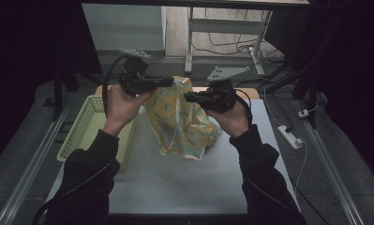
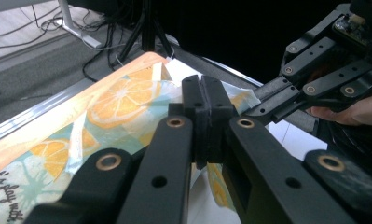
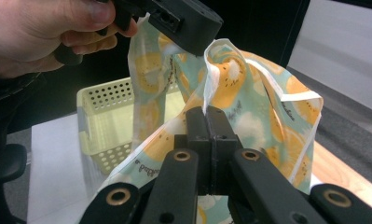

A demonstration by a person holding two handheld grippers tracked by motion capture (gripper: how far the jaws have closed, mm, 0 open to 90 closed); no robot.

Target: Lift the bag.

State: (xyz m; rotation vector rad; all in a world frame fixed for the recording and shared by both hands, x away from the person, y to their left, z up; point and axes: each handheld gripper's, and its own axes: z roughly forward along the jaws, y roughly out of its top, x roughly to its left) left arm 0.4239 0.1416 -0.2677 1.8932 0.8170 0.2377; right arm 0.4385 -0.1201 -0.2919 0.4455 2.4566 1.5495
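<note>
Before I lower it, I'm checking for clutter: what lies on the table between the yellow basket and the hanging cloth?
Nothing: in the high view the white table is bare between the basket and the orange-print cloth.

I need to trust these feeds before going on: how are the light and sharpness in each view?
High view: dim, edges black, cloth and basket still readable. Left gripper view: near fingers soft, orange print lit and clear. Right gripper view: brighter, cloth sharp, hand at top slightly blurred.
</note>
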